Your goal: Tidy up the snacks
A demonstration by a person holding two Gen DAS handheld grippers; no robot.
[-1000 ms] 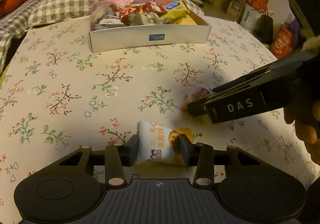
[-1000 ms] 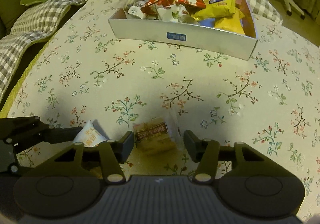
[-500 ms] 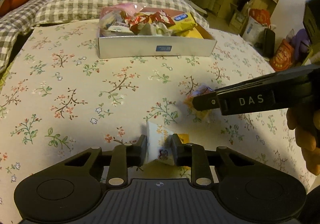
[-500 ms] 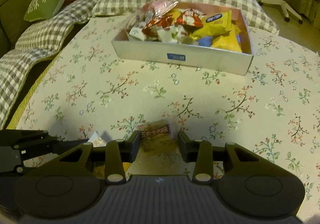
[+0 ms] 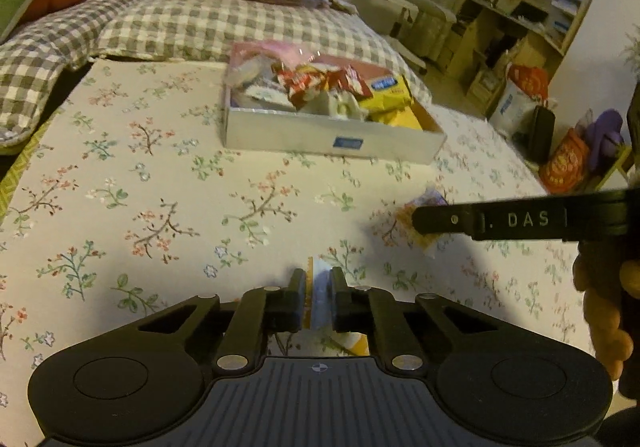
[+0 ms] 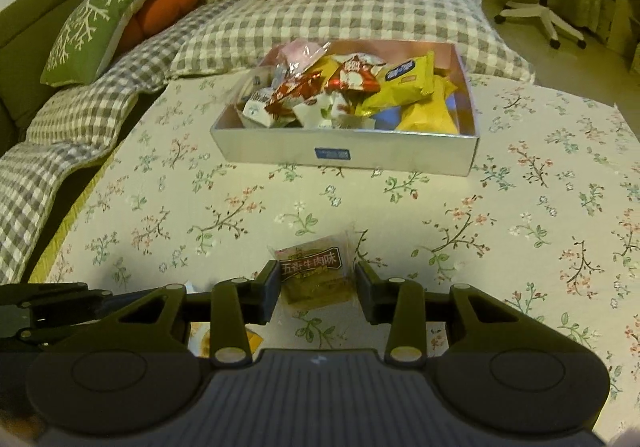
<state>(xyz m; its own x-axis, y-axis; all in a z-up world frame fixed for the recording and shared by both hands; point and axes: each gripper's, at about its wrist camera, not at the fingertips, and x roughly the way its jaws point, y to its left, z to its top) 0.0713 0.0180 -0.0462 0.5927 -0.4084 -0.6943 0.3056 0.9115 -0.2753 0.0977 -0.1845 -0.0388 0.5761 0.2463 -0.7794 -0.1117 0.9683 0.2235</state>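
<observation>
Most of the sorting looks done: the silver cardboard box (image 6: 344, 153) at the far side of the floral tablecloth (image 6: 540, 207) is already heaped with wrapped snacks, red-and-white packets toward its left and middle, yellow ones (image 6: 408, 81) toward its right. What you have left, as far as these views show, are two loose packets on the near part of the cloth, well apart from the box. Your left gripper (image 5: 317, 293) has its fingers drawn in narrow and pinched on the white-and-yellow snack packet (image 5: 318, 297), squeezed edge-on between the pads; whether it is lifted clear of the cloth cannot be told from here. Your right gripper (image 6: 317, 283) is only partly closed, its fingers standing either side of the beef-flavour cracker packet (image 6: 314, 273). The left pad looks to be touching the wrapper while a small gap shows at the right, so I would not count that one as gripped yet. It lies flat on the cloth with its clear wrapper edges sticking out. So: finish closing on the cracker packet, then carry both across to the box. The pile there is already high on the left, so the lower right-hand side near the yellow packets looks the better place to drop them.
</observation>
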